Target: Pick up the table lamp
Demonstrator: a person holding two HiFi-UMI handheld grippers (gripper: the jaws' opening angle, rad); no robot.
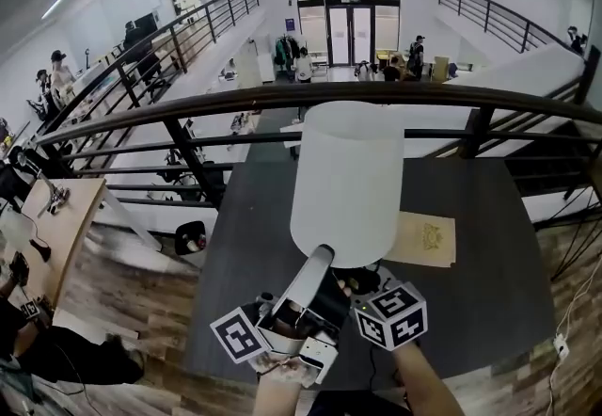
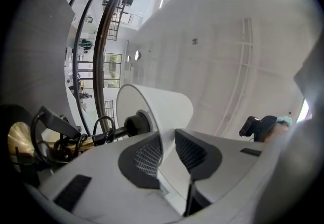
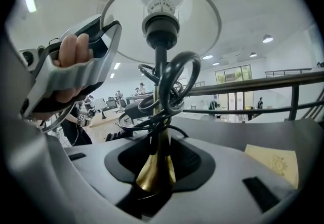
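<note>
Left gripper (image 2: 169, 143) nearest, jaws clamped on lower rim of white cylindrical shade (image 2: 152, 104). Right gripper (image 3: 158, 159) closed round flared brass stem (image 3: 154, 172), black cord (image 3: 174, 78) coiled above. White-shaded brass table lamp (image 1: 346, 179) was held over dark grey table (image 1: 489, 245), just left of beige paper sheet (image 1: 428, 240).

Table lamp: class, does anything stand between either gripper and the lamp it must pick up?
Nothing visible does. The left gripper is clamped on the rim of the lampshade, and the right gripper grips the brass stem just below the coiled cord.
</note>
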